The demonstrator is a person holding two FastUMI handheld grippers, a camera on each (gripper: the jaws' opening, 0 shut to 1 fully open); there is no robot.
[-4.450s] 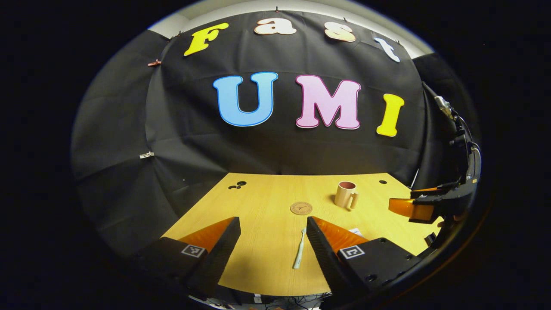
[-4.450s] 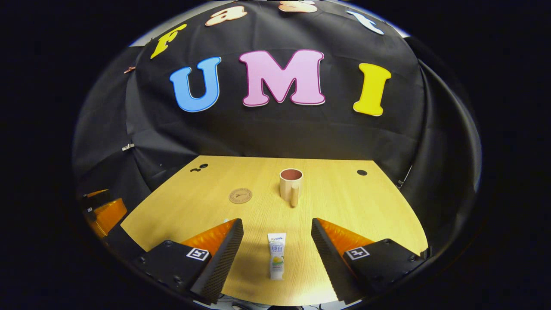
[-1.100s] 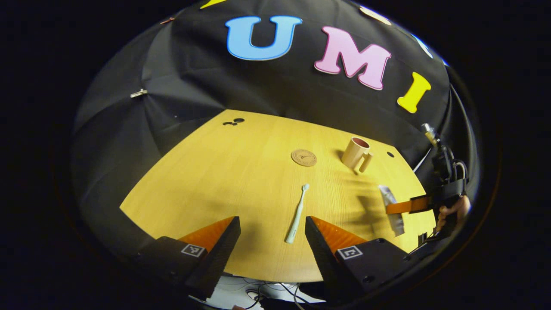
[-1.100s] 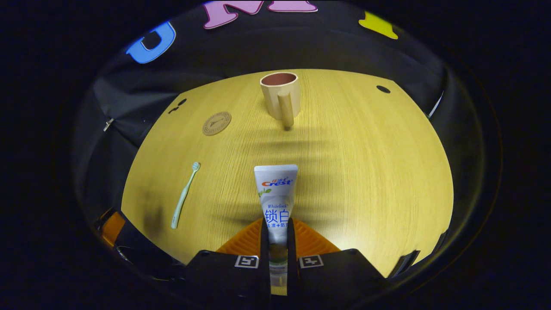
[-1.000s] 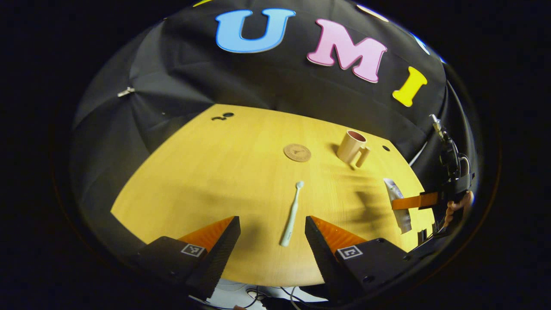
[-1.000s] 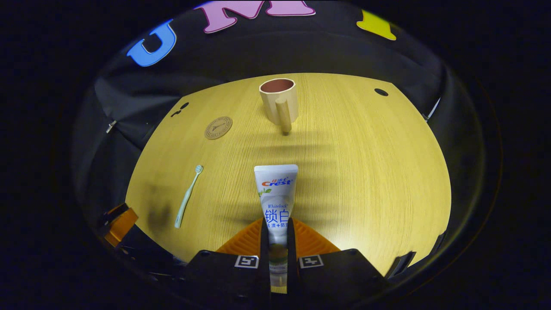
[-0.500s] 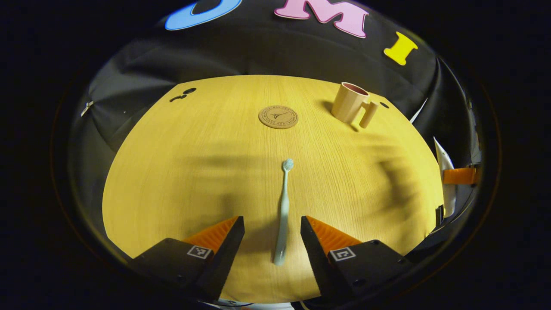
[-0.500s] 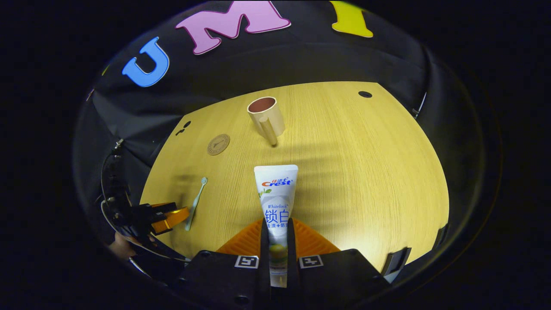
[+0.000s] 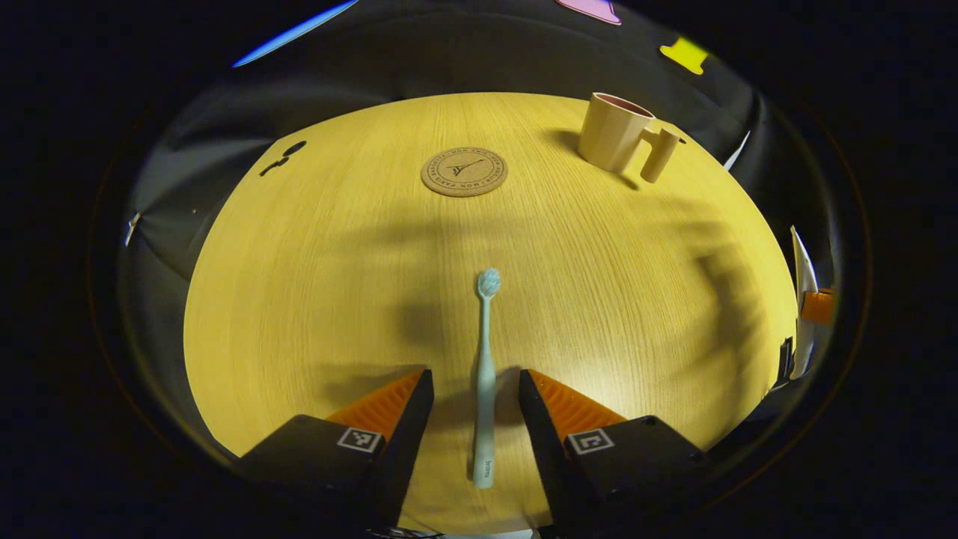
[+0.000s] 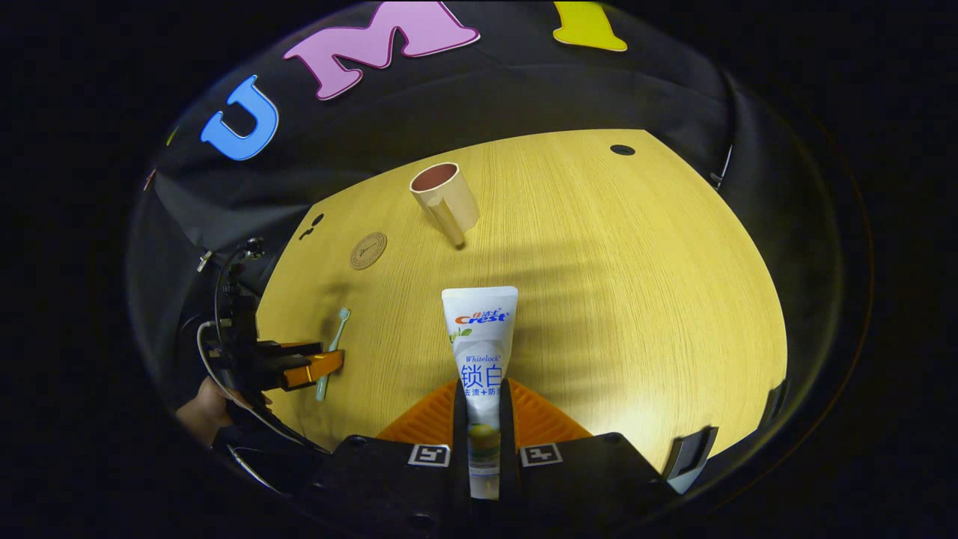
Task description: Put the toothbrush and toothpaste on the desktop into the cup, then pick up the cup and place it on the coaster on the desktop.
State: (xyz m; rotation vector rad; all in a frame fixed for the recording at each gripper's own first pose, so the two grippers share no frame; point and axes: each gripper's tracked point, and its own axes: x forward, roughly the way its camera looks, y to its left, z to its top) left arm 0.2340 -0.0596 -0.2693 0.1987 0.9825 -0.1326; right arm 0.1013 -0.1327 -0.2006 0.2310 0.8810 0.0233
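Note:
A pale green toothbrush (image 9: 485, 382) lies flat on the wooden desktop (image 9: 314, 262), its handle between the fingers of my left gripper (image 9: 474, 385), which stands open around it without touching. My right gripper (image 10: 483, 400) is shut on a white toothpaste tube (image 10: 479, 329), held above the desk and pointing forward. The beige cup (image 9: 617, 135) stands upright at the far right of the left gripper view, handle toward me; it also shows as the cup (image 10: 443, 198) in the right gripper view. A round cork coaster (image 9: 464, 171) lies left of it. The left gripper (image 10: 318, 367) straddles the toothbrush (image 10: 333, 340).
Small dark holes (image 9: 281, 157) mark the desk's far left corner, another hole (image 10: 621, 150) the far right. Black cloth walls close behind the desk. A hand (image 10: 202, 412) holds the left gripper at the near left edge.
My left gripper has dropped lower and moved forward, so the toothbrush handle now sits between its fingers, which have narrowed a little. My right gripper keeps the toothpaste lifted and has swung slightly.

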